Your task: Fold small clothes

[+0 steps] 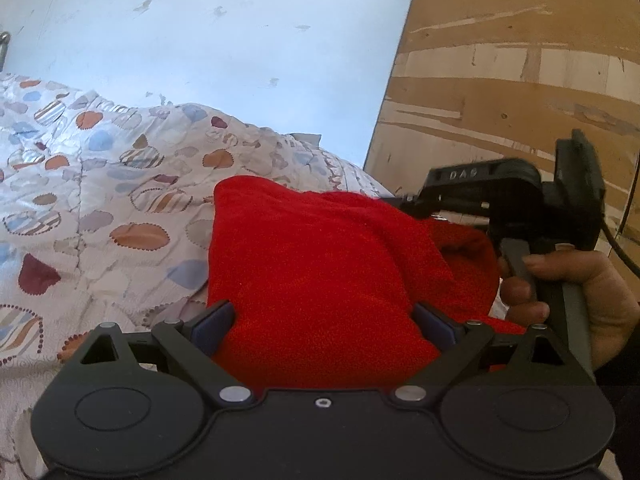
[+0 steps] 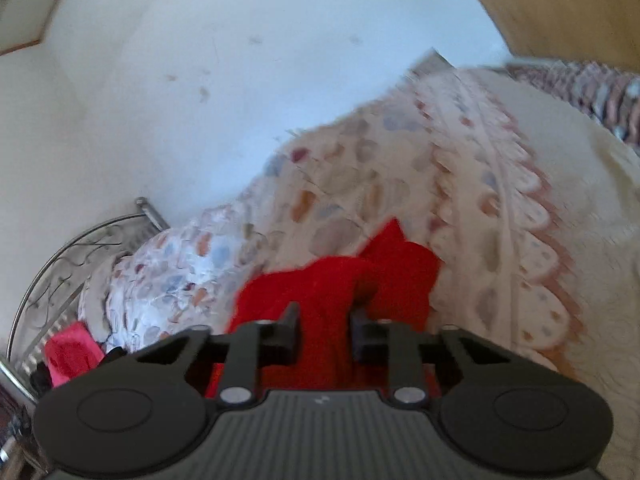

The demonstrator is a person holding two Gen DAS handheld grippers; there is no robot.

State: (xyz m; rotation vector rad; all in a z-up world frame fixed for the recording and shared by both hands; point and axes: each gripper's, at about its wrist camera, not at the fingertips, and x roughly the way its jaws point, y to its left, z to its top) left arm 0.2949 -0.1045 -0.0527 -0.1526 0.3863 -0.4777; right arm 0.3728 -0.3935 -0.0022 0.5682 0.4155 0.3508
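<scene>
A red garment (image 1: 320,280) lies bunched on the patterned bedspread (image 1: 100,200). My left gripper (image 1: 323,320) stands wide, and the red cloth fills the gap and touches both pads. At the right of the left wrist view, a hand (image 1: 580,292) holds my right gripper (image 1: 412,204), which reaches in at the garment's far right edge. In the right wrist view the right gripper (image 2: 324,336) has its jaws close together, pinching a fold of the red garment (image 2: 400,272). That fold is lifted off the bedspread (image 2: 360,184).
A pale blue wall (image 1: 240,20) stands behind the bed. A wooden board (image 1: 500,80) rises at the right. A curved metal bed frame (image 2: 60,264) and a pink cloth (image 2: 72,352) sit at the far left of the right wrist view.
</scene>
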